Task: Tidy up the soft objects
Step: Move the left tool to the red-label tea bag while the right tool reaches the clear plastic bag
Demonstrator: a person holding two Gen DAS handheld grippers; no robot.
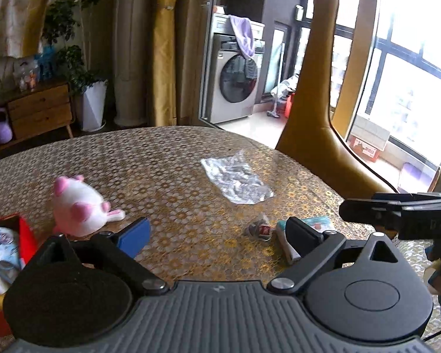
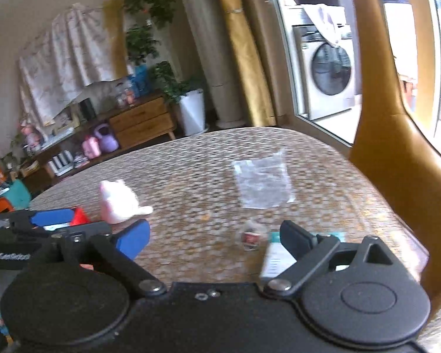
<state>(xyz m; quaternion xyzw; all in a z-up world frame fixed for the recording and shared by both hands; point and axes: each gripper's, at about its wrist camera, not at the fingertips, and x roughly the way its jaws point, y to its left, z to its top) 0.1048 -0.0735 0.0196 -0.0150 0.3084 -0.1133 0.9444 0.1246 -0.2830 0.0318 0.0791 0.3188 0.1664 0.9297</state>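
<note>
Picking up the pink and white plush toy (image 1: 79, 206) looks like the step now. It lies on the table (image 1: 173, 158), just beside the red box (image 1: 23, 229) on the left. Both the left tool (image 1: 217, 232) and the right tool (image 2: 214, 235) are spread wide and hold nothing. I think the left tool should go around the toy's fat middle, squeeze softly, then drop it in the box.

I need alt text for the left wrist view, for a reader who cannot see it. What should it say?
An open left gripper hovers empty over a gold-patterned table, with a pink-and-white plush toy lying ahead to its left. A red box holding soft items sits at the left edge, and a crumpled clear plastic bag lies farther ahead. The right gripper enters from the right.
</note>
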